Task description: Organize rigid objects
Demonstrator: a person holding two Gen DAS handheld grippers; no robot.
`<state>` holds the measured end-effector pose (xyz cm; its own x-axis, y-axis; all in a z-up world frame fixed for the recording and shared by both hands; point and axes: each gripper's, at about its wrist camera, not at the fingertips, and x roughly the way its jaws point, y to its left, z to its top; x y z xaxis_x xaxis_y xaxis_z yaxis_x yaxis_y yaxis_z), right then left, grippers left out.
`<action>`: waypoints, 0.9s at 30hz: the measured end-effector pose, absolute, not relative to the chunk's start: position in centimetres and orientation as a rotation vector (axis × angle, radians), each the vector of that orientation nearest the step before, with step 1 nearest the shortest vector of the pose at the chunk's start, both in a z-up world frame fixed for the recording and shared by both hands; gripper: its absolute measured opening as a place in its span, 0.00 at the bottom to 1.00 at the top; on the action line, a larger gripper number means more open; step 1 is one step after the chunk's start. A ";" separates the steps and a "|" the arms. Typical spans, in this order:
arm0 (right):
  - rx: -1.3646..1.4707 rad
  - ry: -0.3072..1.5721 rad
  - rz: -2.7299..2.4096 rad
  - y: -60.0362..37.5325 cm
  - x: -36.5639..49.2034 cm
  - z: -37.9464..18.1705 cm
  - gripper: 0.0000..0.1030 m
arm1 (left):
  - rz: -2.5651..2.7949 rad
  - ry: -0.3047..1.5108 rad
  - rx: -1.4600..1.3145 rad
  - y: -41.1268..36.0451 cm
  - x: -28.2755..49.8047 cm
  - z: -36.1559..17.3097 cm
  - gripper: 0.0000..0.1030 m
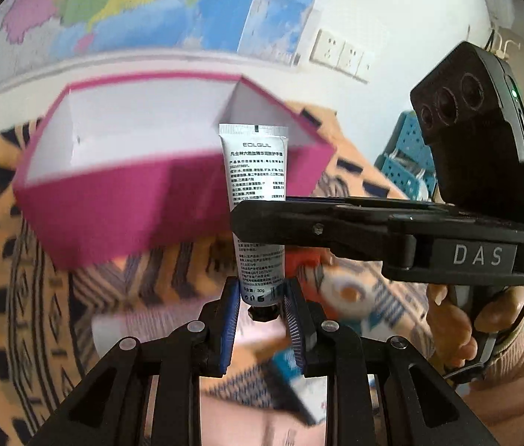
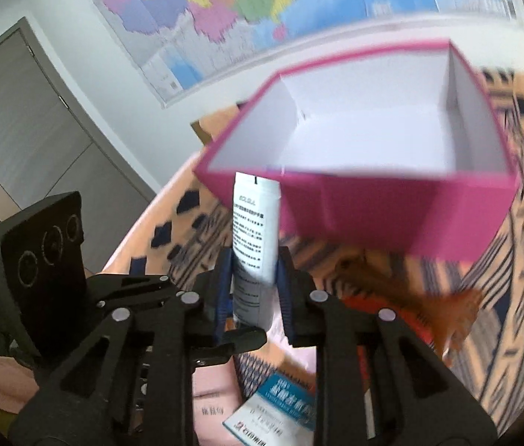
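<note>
While the left gripper (image 1: 261,306) pinches the tube (image 1: 256,186) at its cap end, crimp up, the tube stands just before the box (image 1: 172,204); the right gripper's finger crosses its middle. Judging by this, the tube must rise above the box's near rim before moving in.

From the right wrist, the right gripper (image 2: 253,297) also clamps the tube (image 2: 254,238), below the box (image 2: 391,208) rim at its near-left corner. Inside, the box looks bare, leaving room; packets (image 2: 273,412) lie below the box.
</note>
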<state>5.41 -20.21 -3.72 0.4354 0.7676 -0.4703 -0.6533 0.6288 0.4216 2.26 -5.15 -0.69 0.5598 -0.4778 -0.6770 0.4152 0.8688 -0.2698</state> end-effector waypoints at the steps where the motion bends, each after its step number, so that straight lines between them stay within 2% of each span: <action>1: 0.181 0.665 0.889 -20.3 5.6 -3.0 0.25 | -0.526 0.811 -0.082 -5.2 2.6 -0.2 0.24; 14: 0.180 0.575 0.846 -21.3 11.2 2.3 0.25 | -0.495 0.756 -0.071 -5.8 9.7 3.8 0.24; 27: 0.167 0.643 0.748 -20.5 17.1 0.5 0.24 | -0.439 0.858 -0.093 -6.6 14.5 1.6 0.24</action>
<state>17.05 -20.48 0.55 0.5523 0.6788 -0.4839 -0.5802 0.7298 0.3615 14.55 -6.61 1.55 0.5709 -0.4109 -0.7108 0.3369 0.9067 -0.2536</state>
